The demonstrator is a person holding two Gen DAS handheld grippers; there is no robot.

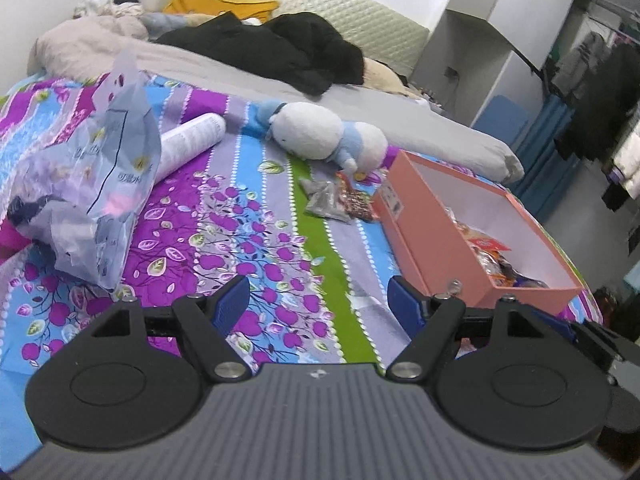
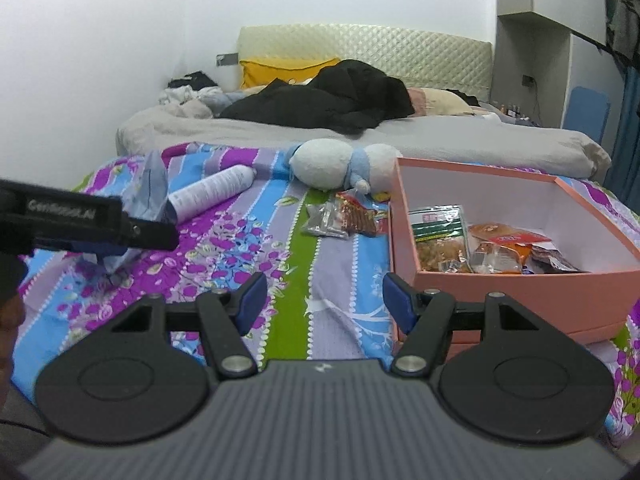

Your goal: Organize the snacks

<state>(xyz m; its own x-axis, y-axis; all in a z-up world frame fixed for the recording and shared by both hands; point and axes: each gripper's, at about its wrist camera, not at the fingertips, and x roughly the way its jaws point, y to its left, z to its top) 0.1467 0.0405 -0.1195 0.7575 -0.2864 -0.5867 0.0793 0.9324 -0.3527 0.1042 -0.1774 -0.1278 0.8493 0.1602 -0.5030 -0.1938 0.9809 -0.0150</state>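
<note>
A pink box [image 1: 432, 236] [image 2: 520, 292] sits on the flowered bedspread at the right, with several snack packets [image 2: 472, 246] inside. Two small snack packets, one grey [image 1: 326, 202] [image 2: 322, 220] and one red [image 1: 360, 200] [image 2: 358, 216], lie on the bedspread left of the box. My left gripper [image 1: 318, 300] is open and empty above the bedspread, left of the box's near corner. My right gripper [image 2: 324, 298] is open and empty, near the box's front left corner. The left gripper's body [image 2: 80, 220] shows at the left of the right wrist view.
A crumpled plastic bag [image 1: 100, 184] lies at the left with a white tube [image 1: 192, 140] [image 2: 212, 192] behind it. A white and blue plush toy [image 1: 324, 136] [image 2: 340, 168] lies behind the loose packets. A grey blanket and black clothes [image 1: 272, 48] cover the far bed.
</note>
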